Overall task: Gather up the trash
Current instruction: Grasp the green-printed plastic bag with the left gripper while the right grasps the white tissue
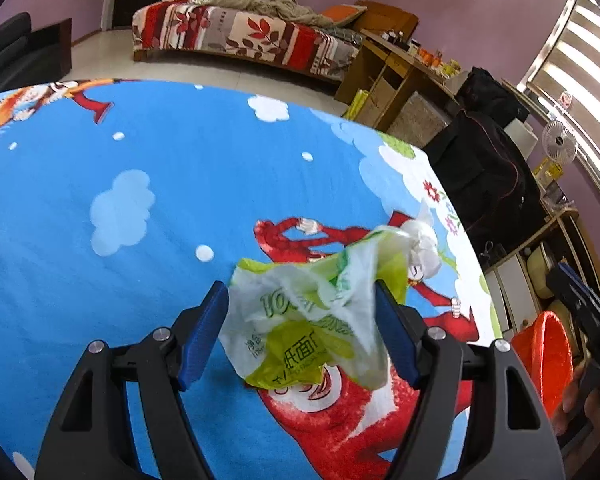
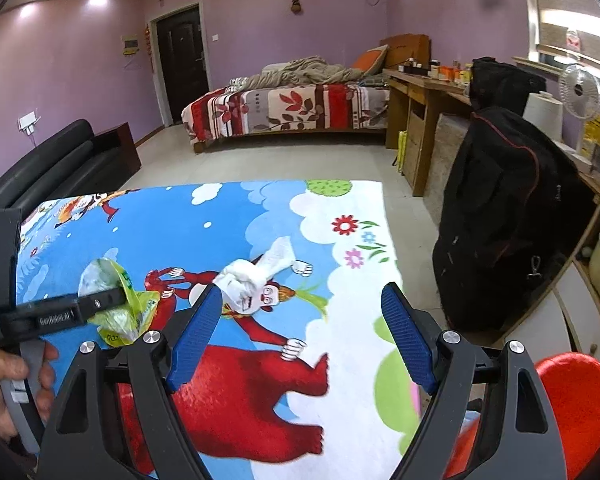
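A crumpled green and white plastic wrapper [image 1: 300,320] fills the gap between my left gripper's [image 1: 300,296] blue pads, which press on it from both sides low over the cartoon play mat [image 1: 140,160]. In the right wrist view the wrapper [image 2: 112,316] bulges around that gripper's dark finger [image 2: 100,300]. A crumpled white tissue [image 2: 252,280] lies on the mat just ahead of my right gripper [image 2: 300,312], which stands open with nothing in it. The same tissue [image 1: 420,248] lies beyond the wrapper. A red bin [image 2: 580,400] stands off the mat's right edge.
The red bin [image 1: 548,356] is at the right, next to the hand with the right gripper [image 1: 576,292]. A black bag [image 2: 508,216], shelves and a desk line the right wall. A black sofa [image 2: 48,168] stands on the left and a bed [image 2: 288,108] at the back.
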Available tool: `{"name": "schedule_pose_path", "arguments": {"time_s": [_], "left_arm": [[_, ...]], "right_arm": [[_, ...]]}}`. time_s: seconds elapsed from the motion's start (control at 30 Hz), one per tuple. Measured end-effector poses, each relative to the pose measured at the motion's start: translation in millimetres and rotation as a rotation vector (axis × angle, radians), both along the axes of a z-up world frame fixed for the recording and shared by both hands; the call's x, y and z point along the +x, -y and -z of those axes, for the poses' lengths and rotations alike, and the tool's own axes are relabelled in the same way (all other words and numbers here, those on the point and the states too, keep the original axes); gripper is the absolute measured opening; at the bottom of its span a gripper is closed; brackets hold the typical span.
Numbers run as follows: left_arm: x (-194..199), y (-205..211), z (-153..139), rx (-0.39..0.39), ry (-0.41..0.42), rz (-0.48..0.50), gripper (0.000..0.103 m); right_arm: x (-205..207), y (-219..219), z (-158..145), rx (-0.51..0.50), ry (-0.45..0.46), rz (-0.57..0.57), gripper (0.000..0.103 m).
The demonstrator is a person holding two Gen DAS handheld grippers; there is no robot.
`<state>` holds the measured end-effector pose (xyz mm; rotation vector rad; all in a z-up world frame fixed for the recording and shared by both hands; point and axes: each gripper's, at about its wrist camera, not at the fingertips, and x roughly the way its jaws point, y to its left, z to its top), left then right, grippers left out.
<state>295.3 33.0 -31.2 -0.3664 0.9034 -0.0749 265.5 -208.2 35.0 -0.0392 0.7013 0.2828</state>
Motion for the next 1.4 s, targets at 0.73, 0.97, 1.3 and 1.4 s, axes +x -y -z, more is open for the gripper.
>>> {"name": "schedule_pose_path", "arguments": {"time_s": [0.73,0.97,1.3,1.4], "left_arm": [[1.7,12.7,15.3,0.060,-0.009,0.080,0.024],[-6.1,3.4,10.4,0.071,0.007,0.054,0.022],[-17.9,-2.6,3.2,0.057,0.025,0.029,0.022],[-20.9,-0.9,-0.3,0.055,0.036,0.027,0.022]], "right_arm": [[71.7,-73.0,56.4,-0.056,-0.147,-0.085,0.077],[82.9,-91.4,69.9,-0.091,-0.192,-0.114,0.054],[69.0,-90.9,68.4,-0.090,-0.176,-0.124,0.037],[57.6,-84.0,64.6,-0.088,-0.163,-0.113,0.037]]}}
